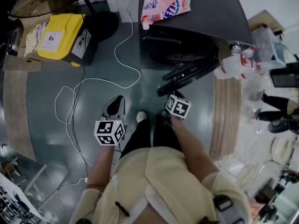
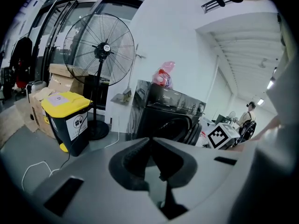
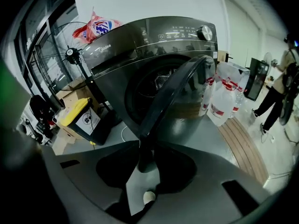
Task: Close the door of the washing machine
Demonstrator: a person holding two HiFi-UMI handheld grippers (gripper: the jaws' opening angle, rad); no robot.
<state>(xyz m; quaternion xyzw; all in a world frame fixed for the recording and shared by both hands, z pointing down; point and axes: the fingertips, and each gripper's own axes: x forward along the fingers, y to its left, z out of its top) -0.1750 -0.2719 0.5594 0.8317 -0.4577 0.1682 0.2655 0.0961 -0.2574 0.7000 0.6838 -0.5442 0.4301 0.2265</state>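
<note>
Right gripper, down-tilted, on door

Beige shirt, black trousers

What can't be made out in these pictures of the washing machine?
Inside of the drum: right gripper view; the door covers most of the opening, and the rest is dark.
Print on the panel: right gripper view; too small to read.
Front of the washer: head view; hidden under its own top, since the camera looks steeply down.
The bag on top: head view; cut off by the upper edge.
</note>
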